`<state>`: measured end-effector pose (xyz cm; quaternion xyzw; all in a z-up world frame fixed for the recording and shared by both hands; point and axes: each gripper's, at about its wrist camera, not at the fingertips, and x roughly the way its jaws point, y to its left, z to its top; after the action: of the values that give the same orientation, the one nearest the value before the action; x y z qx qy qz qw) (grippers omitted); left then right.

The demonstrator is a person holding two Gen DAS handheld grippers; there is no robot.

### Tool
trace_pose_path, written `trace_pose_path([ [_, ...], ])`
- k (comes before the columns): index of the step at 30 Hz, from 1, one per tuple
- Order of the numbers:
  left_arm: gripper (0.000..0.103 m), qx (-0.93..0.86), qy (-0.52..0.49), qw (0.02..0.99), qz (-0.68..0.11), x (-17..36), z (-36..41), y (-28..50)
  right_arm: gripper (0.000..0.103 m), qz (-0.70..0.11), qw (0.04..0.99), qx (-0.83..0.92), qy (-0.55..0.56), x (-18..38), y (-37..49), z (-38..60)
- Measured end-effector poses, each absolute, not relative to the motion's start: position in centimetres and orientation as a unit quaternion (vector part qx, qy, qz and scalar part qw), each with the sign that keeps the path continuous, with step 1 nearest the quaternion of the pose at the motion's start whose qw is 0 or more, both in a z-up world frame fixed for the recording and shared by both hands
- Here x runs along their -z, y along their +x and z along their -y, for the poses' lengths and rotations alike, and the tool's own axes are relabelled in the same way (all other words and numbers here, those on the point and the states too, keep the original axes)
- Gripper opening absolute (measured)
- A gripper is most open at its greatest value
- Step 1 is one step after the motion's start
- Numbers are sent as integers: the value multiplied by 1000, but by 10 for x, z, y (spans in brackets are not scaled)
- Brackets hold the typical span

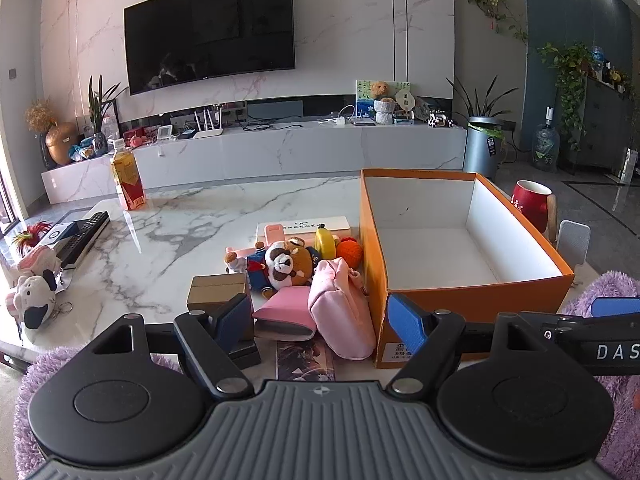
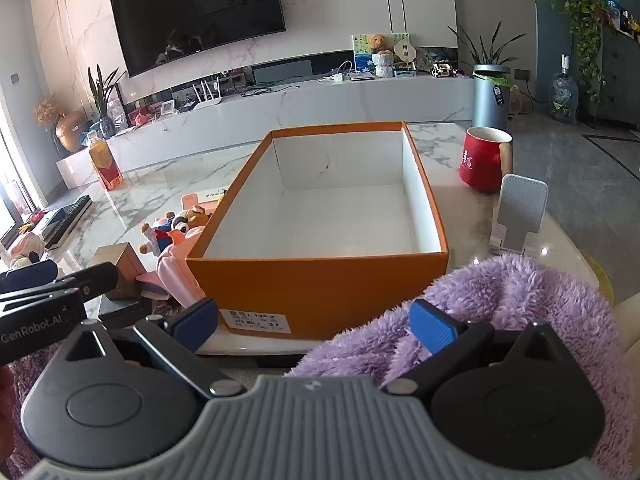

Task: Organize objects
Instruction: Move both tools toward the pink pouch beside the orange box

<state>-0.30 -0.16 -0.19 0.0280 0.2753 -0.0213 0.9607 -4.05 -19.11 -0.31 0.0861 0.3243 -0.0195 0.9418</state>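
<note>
Marble table (image 1: 180, 216): both grippers gape empty at its near edge; left gripper (image 1: 320, 320) should pinch pink pouch (image 1: 340, 312) squarely before orange box (image 1: 472, 300).

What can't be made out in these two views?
- Box label: print too small and blurred in the right wrist view; cut by the left gripper in the left wrist view.
- Toy pile: mostly hidden behind the orange box in the right wrist view.
- Booklet: partly under the pink pouch, cover unreadable.
</note>
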Motion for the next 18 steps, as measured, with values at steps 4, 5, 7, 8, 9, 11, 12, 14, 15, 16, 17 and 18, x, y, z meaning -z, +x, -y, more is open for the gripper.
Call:
trace_pose_path([
  [4,89,22,25,960,-279,3,-1,-2,102,-327,941,18,83,4,-40,189],
  [5,89,21,25,960,-280,3,-1,-1,102,-327,941,17,82,4,-40,189],
  [7,89,20,26,959,-281,3,-1,-1,102,-328,941,17,81,4,-41,188],
  [8,89,20,27,959,-281,4,-1,-1,102,-328,941,16,80,4,-40,188],
  [9,89,20,27,959,-281,4,-2,-1,102,-329,941,16,80,4,-40,187],
  [11,89,20,27,959,-282,5,-2,-1,102,-330,940,16,79,5,-40,187],
  [12,89,19,28,959,-283,5,-2,-1,102,-331,940,15,79,5,-40,187],
  [14,89,18,29,958,-284,6,-2,-2,102,-332,940,14,78,5,-40,186],
  [15,89,18,29,958,-285,6,-2,-2,102,-332,940,14,77,5,-40,186],
  [16,89,17,29,958,-285,6,-3,-2,102,-332,940,13,77,6,-40,185],
  [17,89,17,28,958,-286,7,-3,-2,102,-333,940,12,76,6,-40,185],
  [18,89,16,28,958,-286,7,-4,-2,102,-333,940,12,75,6,-40,184],
])
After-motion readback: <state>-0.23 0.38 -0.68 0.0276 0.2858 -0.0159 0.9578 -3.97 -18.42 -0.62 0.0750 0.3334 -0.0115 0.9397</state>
